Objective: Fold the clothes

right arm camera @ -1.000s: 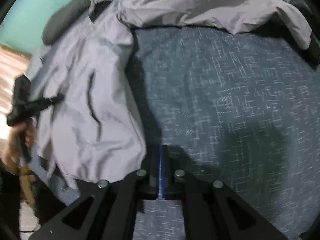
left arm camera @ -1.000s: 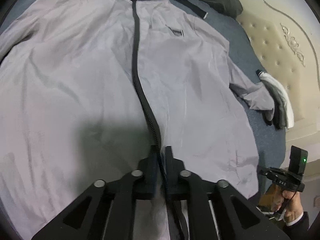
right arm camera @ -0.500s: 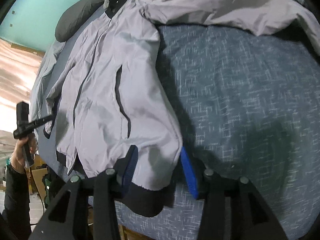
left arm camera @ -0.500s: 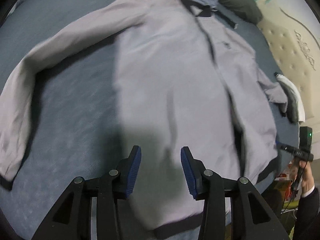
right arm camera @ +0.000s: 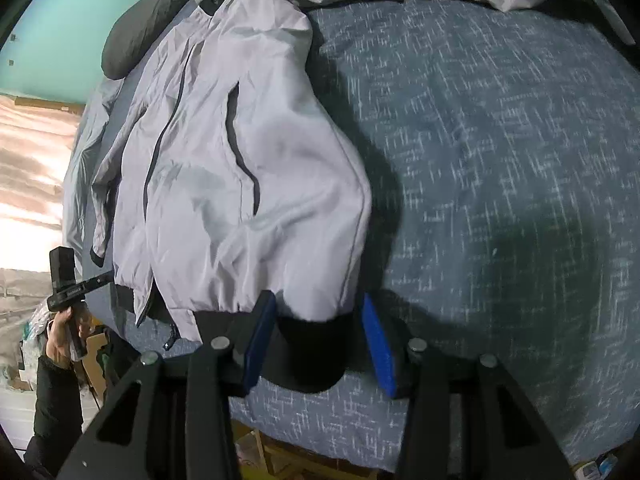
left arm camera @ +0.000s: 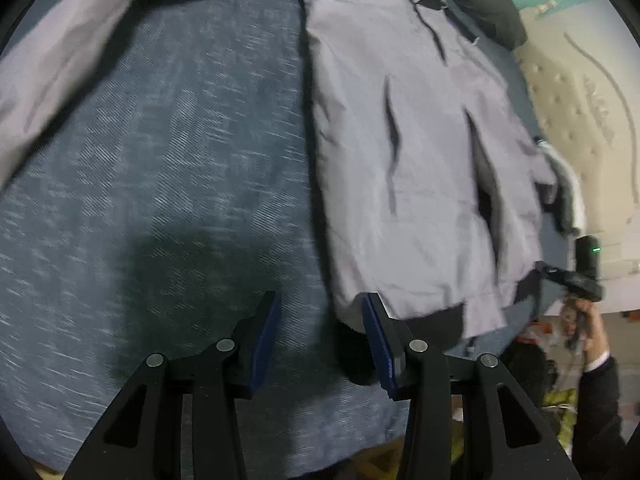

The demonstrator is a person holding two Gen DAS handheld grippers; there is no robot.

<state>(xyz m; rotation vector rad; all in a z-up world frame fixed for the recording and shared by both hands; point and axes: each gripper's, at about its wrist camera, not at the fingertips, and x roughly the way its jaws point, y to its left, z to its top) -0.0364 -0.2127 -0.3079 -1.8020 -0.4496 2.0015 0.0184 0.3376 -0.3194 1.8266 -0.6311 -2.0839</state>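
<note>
Two fisheye views look along handheld tools over a bed covered in a mottled blue bedspread [left arm camera: 180,168]. In the left wrist view, the left tool [left arm camera: 318,334] is held low near the bed's edge with its two blue-padded fingers spread apart, nothing between them; bare bedspread lies under the gap. A pale grey jacket [left arm camera: 420,160] lies flat on the bed just to the right of that tool, its black hem band [left arm camera: 436,322] close beside the right finger, though whether they touch cannot be told. One long sleeve [left arm camera: 60,64] stretches across the upper left of this view and is cut off by the lens rim. In the right wrist view, the right tool [right arm camera: 318,332] is also spread apart, its blue pads on either side of the jacket's dark bottom corner [right arm camera: 312,348], which sits between the fingers without being pinched. The jacket [right arm camera: 248,168] runs away from this tool toward a dark pillow [right arm camera: 140,36] against a teal wall. Each view shows the other hand far off at the bed's edge: a hand in a dark sleeve [left arm camera: 584,320] gripping a black handle with a small green light, and likewise a hand [right arm camera: 64,328] on the left. Small white lettering on that handle is too small to read. Both views are motion-blurred, and clutter below the bed is hard to make out.
</note>
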